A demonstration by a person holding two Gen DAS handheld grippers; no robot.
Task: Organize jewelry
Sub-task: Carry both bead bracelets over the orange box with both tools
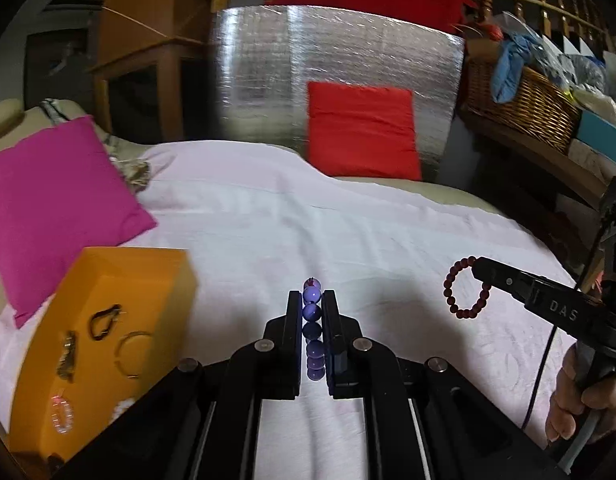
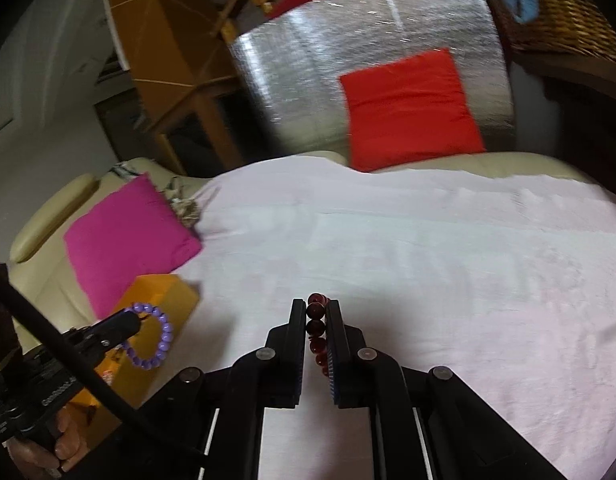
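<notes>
The left gripper (image 1: 313, 300), pinching the purple bracelet (image 1: 312, 320), is nearer the orange box (image 1: 120, 280) at the bed's left edge than the right gripper (image 2: 317, 308), which pinches the dark red bracelet (image 2: 317, 328).

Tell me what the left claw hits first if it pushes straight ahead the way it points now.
Probably the white sheet on the bed. The left claw, shut on the purple bead bracelet, points across bare sheet, with the red cushion beyond. Depth is unclear. The orange box sits off to its left.
</notes>
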